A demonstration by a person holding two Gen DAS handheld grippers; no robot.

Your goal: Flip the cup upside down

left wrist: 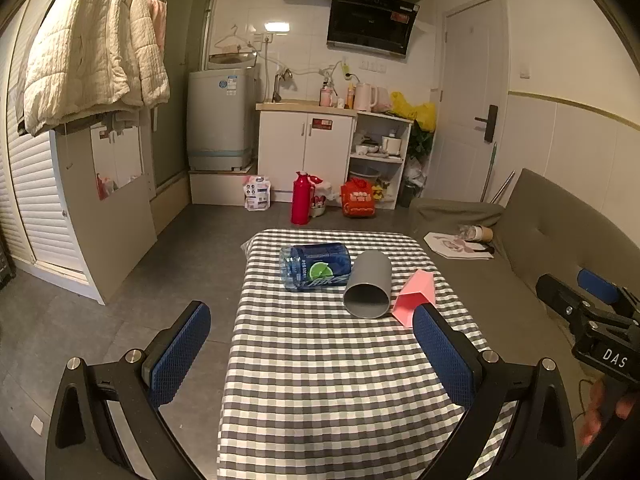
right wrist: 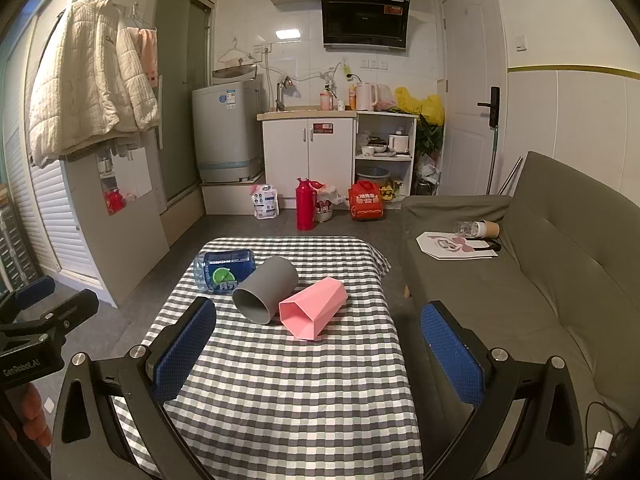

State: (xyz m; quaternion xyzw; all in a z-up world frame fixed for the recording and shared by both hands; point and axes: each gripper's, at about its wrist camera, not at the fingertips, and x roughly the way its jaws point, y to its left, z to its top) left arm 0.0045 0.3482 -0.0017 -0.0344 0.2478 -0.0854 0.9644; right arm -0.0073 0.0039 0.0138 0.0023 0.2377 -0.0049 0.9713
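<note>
Lying on its side on the checkered surface (left wrist: 320,360), the grey cup (left wrist: 369,285) points its open mouth toward the cameras, its closed base aimed at the far end of the room. A pink faceted cup (right wrist: 312,307) also lies on its side just to the grey cup's right, mouth likewise forward; in the right wrist view the two appear to touch near their rims, though contact cannot be confirmed. A blue plastic bottle (left wrist: 316,266) with a lime label lies on its side immediately left of the grey cup, close against it.

Left tongs (left wrist: 312,354): spread wide, blue pads well apart, nothing held. They hang over the near part of the surface, well short of the cups.

Right tongs (right wrist: 318,354): likewise spread wide and holding nothing, positioned over the near part of the surface with the pink cup ahead between the fingers' line of sight.

Each device is visible at the edge of the other's view, with a hand gripping the handle.

Surroundings: a grey sofa (right wrist: 560,264) stands to the right of the surface; a red flask (right wrist: 305,205) stands on the floor beyond it, before white kitchen cabinets (right wrist: 308,156). A washing machine (right wrist: 226,132) stands left of the cabinets.
</note>
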